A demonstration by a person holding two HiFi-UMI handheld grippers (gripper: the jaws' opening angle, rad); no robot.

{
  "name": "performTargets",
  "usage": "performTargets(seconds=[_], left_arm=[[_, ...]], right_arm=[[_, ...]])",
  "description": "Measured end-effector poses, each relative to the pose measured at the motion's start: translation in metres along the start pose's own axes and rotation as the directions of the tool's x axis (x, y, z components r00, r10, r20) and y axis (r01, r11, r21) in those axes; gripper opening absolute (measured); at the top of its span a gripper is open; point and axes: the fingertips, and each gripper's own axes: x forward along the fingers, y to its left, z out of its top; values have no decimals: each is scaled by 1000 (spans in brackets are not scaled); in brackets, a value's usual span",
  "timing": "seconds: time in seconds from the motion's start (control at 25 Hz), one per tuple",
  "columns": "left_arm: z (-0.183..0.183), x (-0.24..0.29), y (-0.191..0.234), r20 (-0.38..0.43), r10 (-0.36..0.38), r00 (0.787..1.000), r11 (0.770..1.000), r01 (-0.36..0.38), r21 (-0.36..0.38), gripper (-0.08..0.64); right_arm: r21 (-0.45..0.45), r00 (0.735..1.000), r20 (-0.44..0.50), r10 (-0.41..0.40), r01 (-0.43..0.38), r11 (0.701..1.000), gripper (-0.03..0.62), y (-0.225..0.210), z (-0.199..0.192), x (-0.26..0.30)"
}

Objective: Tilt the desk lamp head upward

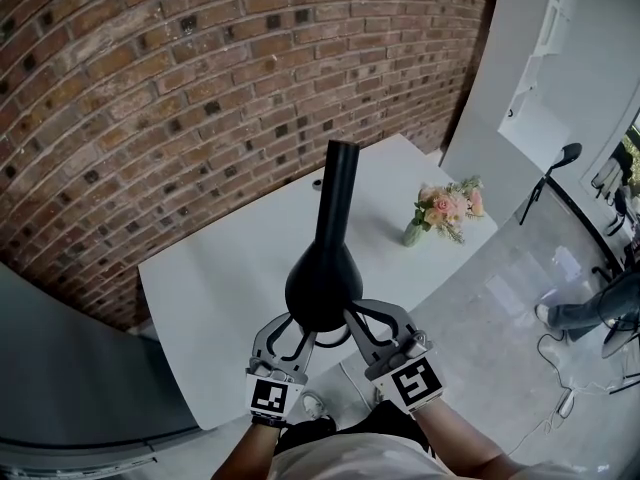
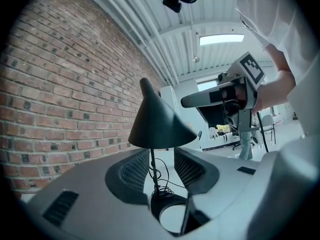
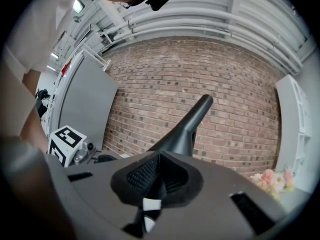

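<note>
A black desk lamp stands on the white table point(image 1: 230, 268). Its cone-shaped head point(image 1: 325, 278) points its narrow end up and away from me. My right gripper point(image 1: 365, 313) is at the wide rim on the right; in the right gripper view its jaws point(image 3: 160, 171) stand nearly together, with the lamp head point(image 3: 187, 129) rising straight out from between them. My left gripper point(image 1: 292, 326) is at the rim's left, open. In the left gripper view the lamp head point(image 2: 160, 124) hangs just above the spread jaws point(image 2: 161, 166), and the thin stem and coiled cord point(image 2: 161, 186) show beyond the gap.
A small vase of pink flowers point(image 1: 445, 208) stands on the table's right part. A brick wall point(image 1: 150, 98) runs behind the table. On the floor at right are a black stand point(image 1: 548, 178), cables and a seated person's legs point(image 1: 590, 313).
</note>
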Motion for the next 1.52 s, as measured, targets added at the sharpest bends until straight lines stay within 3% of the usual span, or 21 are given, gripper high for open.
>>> performTargets(seconds=[0.6,1.0,1.52], left_arm=[[28,-20,-3,52,39,998,998,-36,-47,150],[45,-38,-11,58,48,997,999,-46,-22,135],[68,-51,-18,90,56,994,998,-54,-28,118]], right_arm=[[-11,998,42,42,-41,999,18,3,8,7],[35,995,87,49,-52,998,18,6,23,-2],[23,991,131,40,-43,999,17,9,40,-12]])
